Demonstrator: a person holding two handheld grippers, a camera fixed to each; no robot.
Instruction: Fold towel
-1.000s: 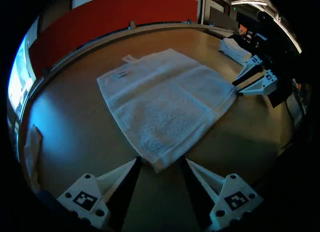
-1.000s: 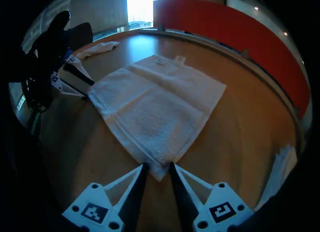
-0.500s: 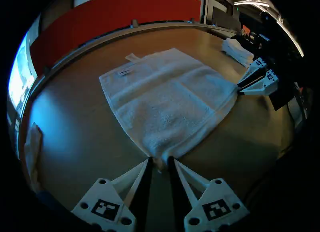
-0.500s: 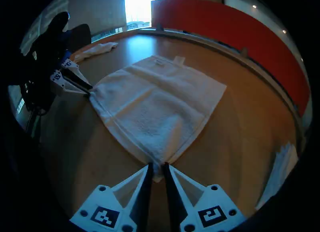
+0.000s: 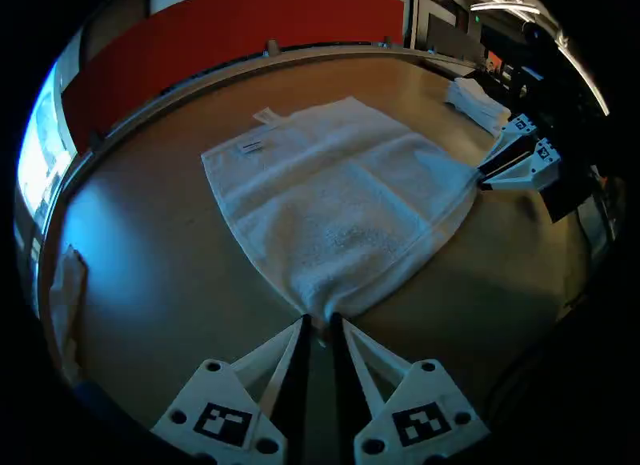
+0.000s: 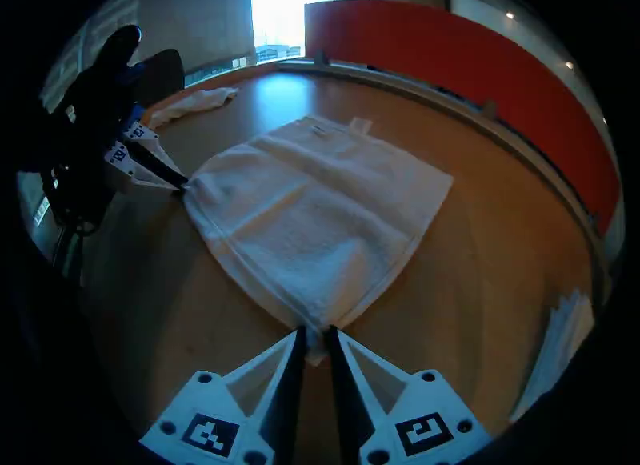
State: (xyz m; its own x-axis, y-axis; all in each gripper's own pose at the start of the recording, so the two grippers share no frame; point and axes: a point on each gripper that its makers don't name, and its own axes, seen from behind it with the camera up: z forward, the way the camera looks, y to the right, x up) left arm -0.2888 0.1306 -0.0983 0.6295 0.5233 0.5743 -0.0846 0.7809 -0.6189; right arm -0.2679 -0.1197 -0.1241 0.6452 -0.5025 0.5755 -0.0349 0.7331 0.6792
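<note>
A white terry towel lies spread on the wooden table, folded once, with a small label near its far edge. My left gripper is shut on the towel's near corner. In the right gripper view the same towel spreads ahead, and my right gripper is shut on its other near corner. Each gripper also shows far off in the other's view: the right gripper pinching the right corner, the left gripper pinching the left corner. Both gripped corners are slightly lifted.
A stack of folded white towels sits at the table's far right edge. A crumpled white cloth lies at the left edge, seen too as the cloth. A red wall panel runs behind the curved table rim. A person's dark sleeve holds the far gripper.
Both grippers went from open around the towel's corners to shut on them. The gripped corners have since lifted slightly and drawn a little inward.
</note>
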